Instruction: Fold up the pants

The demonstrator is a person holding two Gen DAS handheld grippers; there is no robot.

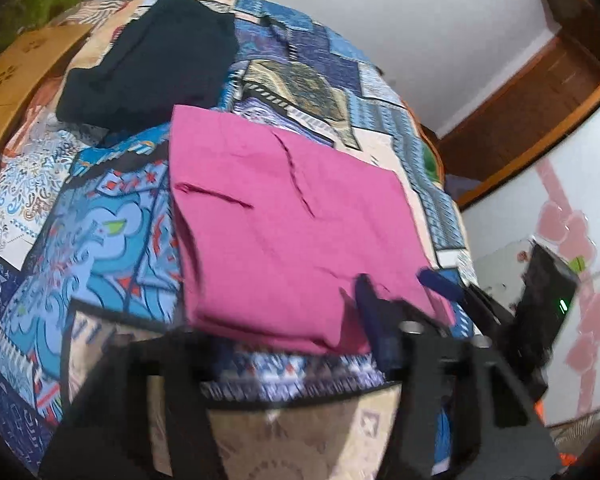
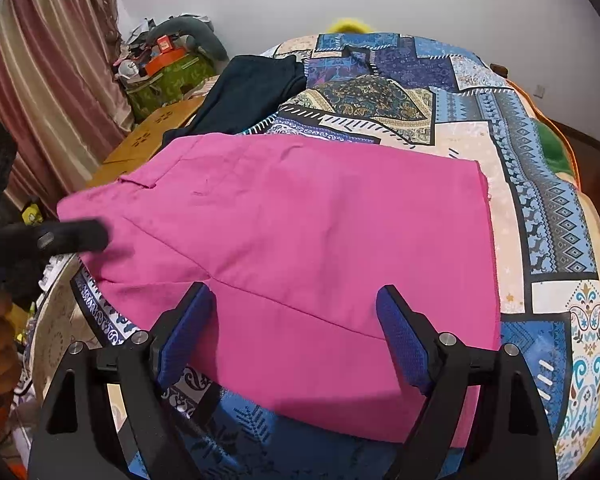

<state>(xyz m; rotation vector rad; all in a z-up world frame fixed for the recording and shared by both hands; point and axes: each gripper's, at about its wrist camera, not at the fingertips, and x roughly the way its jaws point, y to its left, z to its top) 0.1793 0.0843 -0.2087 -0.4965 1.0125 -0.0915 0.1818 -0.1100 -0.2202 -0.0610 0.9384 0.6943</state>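
The pink pants [image 1: 292, 220] lie folded into a rectangle on the patterned bedspread [image 1: 100, 248]; they also show in the right wrist view [image 2: 300, 240]. My right gripper [image 2: 296, 300] is open, its blue pads [image 2: 404, 344] spread just above the near edge of the pants, holding nothing. It also shows in the left wrist view [image 1: 400, 280] at the pants' near right corner. My left gripper is blurred at the bottom of its own view and I cannot tell how its jaws stand. In the right wrist view one dark finger [image 2: 76, 236] of it lies over the pants' left edge.
A dark folded garment [image 1: 152, 60] lies farther back on the bed, also in the right wrist view [image 2: 244, 92]. A wooden bedside surface [image 2: 152, 140] and cluttered green bag [image 2: 168, 76] stand at the left. A white wall is behind the bed, a wooden door frame [image 1: 540, 92] to the right.
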